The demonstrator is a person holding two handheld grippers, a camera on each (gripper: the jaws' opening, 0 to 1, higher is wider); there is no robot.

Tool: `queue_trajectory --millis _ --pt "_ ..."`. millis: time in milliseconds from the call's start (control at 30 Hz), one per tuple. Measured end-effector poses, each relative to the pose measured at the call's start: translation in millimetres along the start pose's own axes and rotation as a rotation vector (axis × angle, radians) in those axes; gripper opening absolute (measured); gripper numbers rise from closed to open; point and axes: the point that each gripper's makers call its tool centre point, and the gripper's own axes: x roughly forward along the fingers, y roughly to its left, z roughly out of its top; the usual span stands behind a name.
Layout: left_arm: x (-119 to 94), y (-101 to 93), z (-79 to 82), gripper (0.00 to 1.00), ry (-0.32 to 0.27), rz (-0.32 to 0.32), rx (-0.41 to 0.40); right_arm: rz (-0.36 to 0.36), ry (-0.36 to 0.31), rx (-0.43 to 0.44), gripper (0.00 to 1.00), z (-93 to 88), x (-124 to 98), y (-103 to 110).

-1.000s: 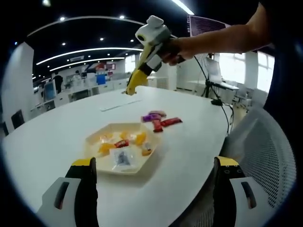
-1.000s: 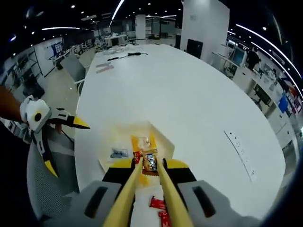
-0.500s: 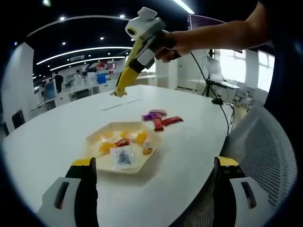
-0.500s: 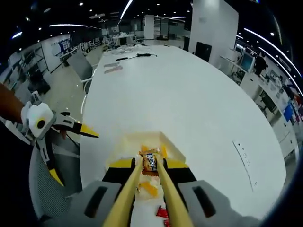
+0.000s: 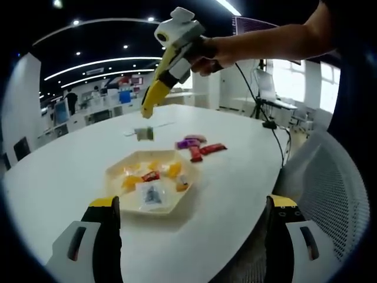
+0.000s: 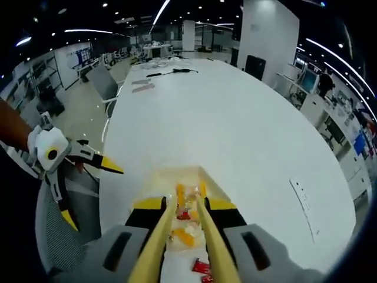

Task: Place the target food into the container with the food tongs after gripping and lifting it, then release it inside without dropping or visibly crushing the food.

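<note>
While the large white oval counter point(image 5: 247, 177) carries a pale yellow hexagonal tray point(image 5: 121, 171) of wrapped sweets, the right gripper point(image 5: 146, 111) hangs above it, long yellow jaws narrowly parted and empty, a small wrapped candy point(image 5: 144, 134) mid-air beneath. The left gripper point(image 5: 191, 221) gapes wide.

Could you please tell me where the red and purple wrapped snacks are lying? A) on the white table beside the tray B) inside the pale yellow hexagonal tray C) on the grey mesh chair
A: the red and purple wrapped snacks lie on the white table, outside the pale yellow hexagonal tray.
</note>
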Motion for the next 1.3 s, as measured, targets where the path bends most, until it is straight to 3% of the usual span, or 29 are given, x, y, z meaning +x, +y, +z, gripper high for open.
queue_trajectory --millis 700,967,1300 --pt "-0.5 0.5 0.2 0.99 -0.002 0.000 -0.003 -0.023 -0.027 -0.027 0.26 1.0 -17.9 -12.1" --pt "-0.8 1.1 0.1 0.99 0.000 0.003 -0.005 -0.033 -0.023 -0.038 0.26 -11.1 -29.4 -17.4" --pt "-0.1 0.2 -2.4 0.99 0.007 -0.002 -0.003 -0.062 -0.026 -0.010 0.27 -38.7 -49.7 -31.7"
